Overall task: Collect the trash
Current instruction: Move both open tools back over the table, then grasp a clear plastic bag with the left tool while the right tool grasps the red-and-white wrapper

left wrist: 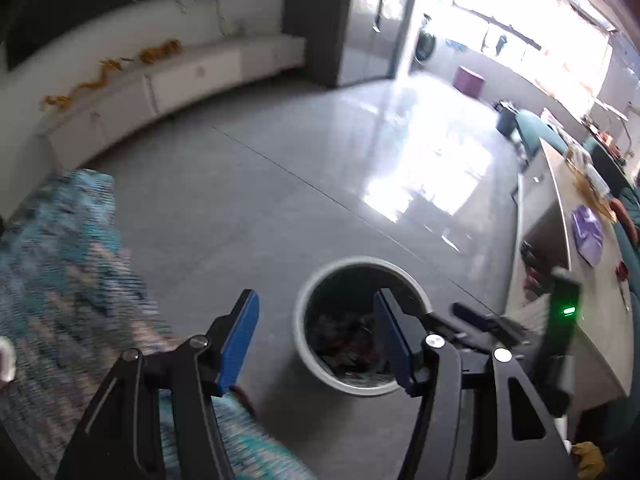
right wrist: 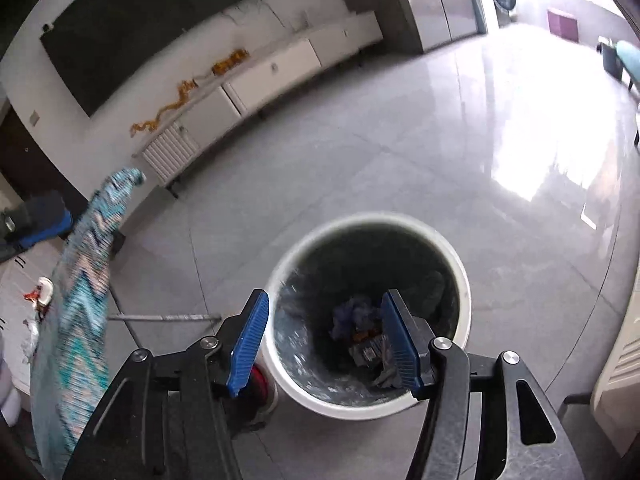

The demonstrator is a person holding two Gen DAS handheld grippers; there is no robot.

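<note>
A round white trash bin (left wrist: 304,344) stands on the grey tiled floor, lined with a dark bag. Crumpled trash (right wrist: 360,320) lies at its bottom, including bluish paper and small wrappers. My left gripper (left wrist: 316,300) hangs above the bin's near left side, open, with nothing between its blue pads. My right gripper (right wrist: 326,300) is directly over the bin's (right wrist: 276,280) mouth, also open and empty. In the left wrist view, a green light (left wrist: 568,311) glows on the other tool to the right of the bin.
A teal zigzag-patterned cloth (left wrist: 60,260) (right wrist: 80,320) fills the left side, with a metal bar (right wrist: 160,316) below it. A long table (left wrist: 560,216) with clutter runs along the right. A white low cabinet (right wrist: 272,76) and a radiator (right wrist: 168,152) line the far wall.
</note>
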